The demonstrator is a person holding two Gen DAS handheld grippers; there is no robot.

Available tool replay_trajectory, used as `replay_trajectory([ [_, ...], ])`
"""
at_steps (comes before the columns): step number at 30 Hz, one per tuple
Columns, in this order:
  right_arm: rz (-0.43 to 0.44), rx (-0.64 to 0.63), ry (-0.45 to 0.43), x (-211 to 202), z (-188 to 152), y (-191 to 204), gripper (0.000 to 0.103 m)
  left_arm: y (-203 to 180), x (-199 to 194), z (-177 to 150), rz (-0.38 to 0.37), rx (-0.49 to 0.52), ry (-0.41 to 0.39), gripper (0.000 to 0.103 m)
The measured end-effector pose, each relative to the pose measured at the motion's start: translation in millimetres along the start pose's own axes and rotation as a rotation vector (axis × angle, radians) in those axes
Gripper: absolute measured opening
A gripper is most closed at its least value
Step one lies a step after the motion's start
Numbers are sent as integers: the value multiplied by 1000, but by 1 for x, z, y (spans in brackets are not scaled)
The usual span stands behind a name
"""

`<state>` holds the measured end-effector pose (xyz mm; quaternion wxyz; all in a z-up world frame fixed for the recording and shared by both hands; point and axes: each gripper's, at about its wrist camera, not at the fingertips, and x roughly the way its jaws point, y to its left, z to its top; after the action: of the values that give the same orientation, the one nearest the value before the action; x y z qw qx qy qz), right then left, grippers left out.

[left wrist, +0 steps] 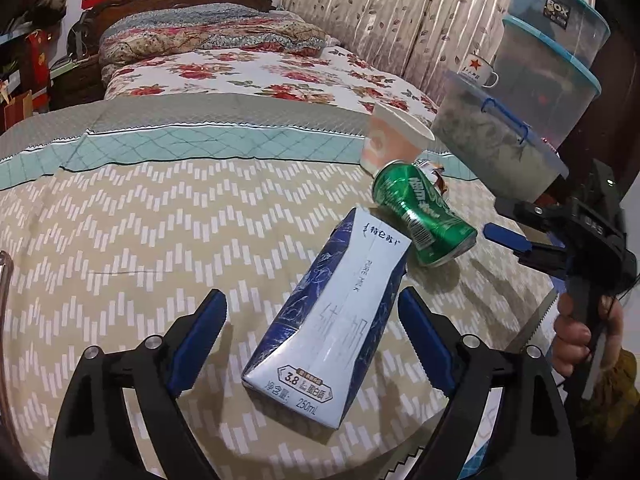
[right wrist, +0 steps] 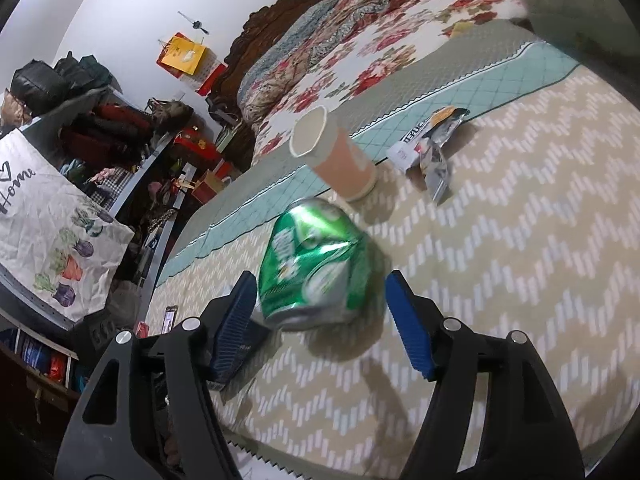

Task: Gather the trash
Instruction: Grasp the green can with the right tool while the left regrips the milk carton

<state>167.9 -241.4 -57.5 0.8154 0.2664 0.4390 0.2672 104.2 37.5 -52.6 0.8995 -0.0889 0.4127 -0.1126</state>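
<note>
A blue and white milk carton [left wrist: 332,320] lies on the beige zigzag bedspread [left wrist: 140,232]. My left gripper [left wrist: 312,308] is open, its fingers on either side of the carton and apart from it. A dented green can [left wrist: 424,216] lies just beyond the carton; it also shows in the right wrist view [right wrist: 316,264]. My right gripper [right wrist: 320,296] is open around the can, with the left pad close to it. A paper cup [right wrist: 336,156] lies on its side behind the can, also in the left wrist view [left wrist: 394,140]. A crumpled wrapper [right wrist: 432,148] lies farther right.
Stacked clear storage boxes [left wrist: 532,92] with an enamel mug [left wrist: 478,70] stand at the right of the bed. A floral quilt and pillows [left wrist: 224,36] lie at the head. Cluttered shelves [right wrist: 100,140] and a printed cloth [right wrist: 52,232] stand left of the bed.
</note>
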Motion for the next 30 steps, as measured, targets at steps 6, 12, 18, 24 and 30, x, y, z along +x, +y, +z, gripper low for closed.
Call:
replay_trajectory([
  [6, 7, -23, 79, 29, 19, -7, 69, -5, 1, 5, 8, 15, -1, 84],
  [12, 89, 24, 177, 63, 27, -21, 69, -13, 13, 10, 25, 43, 16, 83],
  [18, 137, -16, 199, 70, 11, -8, 52, -15, 22, 6, 5, 51, 44, 68],
  [24, 115, -41, 139, 44, -15, 9, 45, -18, 18, 3, 17, 68, 36, 56],
  [30, 81, 30, 66, 6, -49, 0, 41, -17, 15, -1, 11, 59, 37, 55],
])
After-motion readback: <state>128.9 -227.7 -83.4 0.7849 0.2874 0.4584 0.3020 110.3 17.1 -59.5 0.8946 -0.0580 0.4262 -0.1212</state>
